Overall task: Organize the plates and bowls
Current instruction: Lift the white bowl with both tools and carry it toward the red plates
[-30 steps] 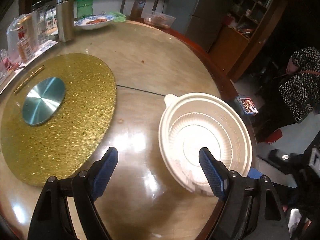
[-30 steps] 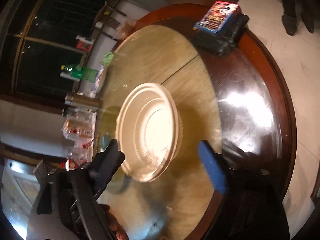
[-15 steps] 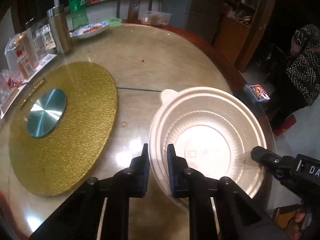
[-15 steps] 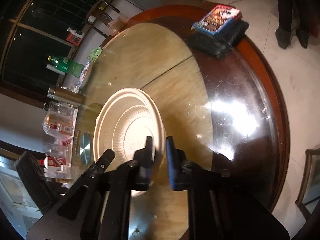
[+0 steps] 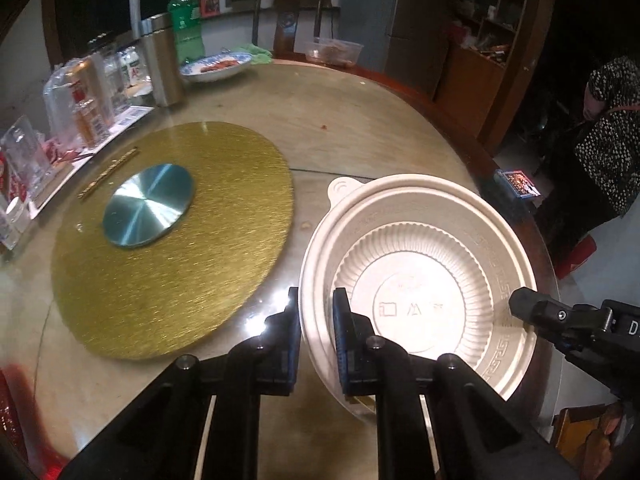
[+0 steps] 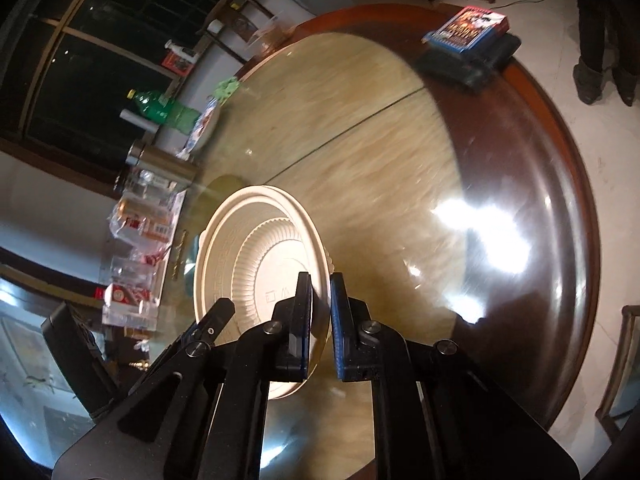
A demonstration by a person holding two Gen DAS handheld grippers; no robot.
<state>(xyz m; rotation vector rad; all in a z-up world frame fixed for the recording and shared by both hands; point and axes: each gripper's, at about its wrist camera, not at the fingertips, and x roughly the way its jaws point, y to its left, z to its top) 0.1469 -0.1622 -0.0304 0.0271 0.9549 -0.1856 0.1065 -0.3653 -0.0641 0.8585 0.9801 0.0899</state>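
Note:
A cream ribbed disposable bowl (image 5: pixel 416 276) is held over the round table, near its right edge. My left gripper (image 5: pixel 317 336) is shut on the bowl's near-left rim. My right gripper (image 6: pixel 320 316) is shut on the opposite rim of the same bowl (image 6: pixel 248 256), and its black tip shows in the left wrist view (image 5: pixel 532 308) at the bowl's right side. The bowl looks tilted and raised off the table glass.
A gold lazy-susan disc (image 5: pixel 172 236) with a steel hub (image 5: pixel 148 204) lies left of the bowl. A flask (image 5: pixel 162 68), a green bottle (image 5: pixel 184 24), a blue-patterned plate (image 5: pixel 216 66) and clear containers stand far left. A box (image 6: pixel 468 32) sits at the table edge (image 6: pixel 560 184).
Both grippers went from wide open around the bowl to shut on its rim. The bowl has since come up and closer to both cameras.

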